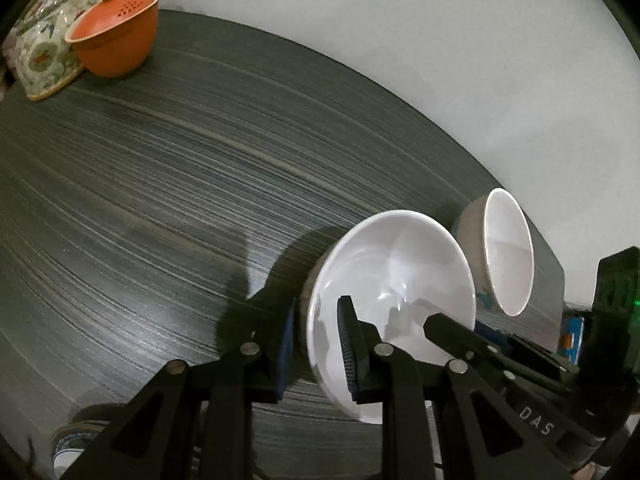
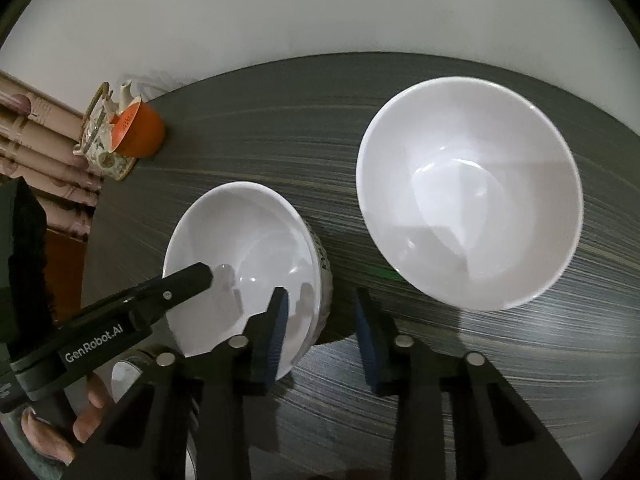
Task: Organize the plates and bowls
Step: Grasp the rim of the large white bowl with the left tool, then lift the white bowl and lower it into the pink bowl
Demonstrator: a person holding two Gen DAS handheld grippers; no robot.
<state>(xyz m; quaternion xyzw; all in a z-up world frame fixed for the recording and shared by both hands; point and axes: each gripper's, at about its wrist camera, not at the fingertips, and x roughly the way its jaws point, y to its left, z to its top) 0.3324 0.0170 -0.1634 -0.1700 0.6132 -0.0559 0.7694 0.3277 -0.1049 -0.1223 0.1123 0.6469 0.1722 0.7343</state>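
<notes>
Two grippers | left gripper [image 1: 316, 344] clamps small bowl [image 1: 392, 280] rim | right gripper [image 2: 322, 344] straddles same rim

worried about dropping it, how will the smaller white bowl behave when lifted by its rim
Probably slippery: the small white bowl is glossy with bright reflections, so fingers may slide on its thin rim. Likely rigid but breakable; it looks like glazed ceramic. Held by one edge, it may tilt.
</notes>
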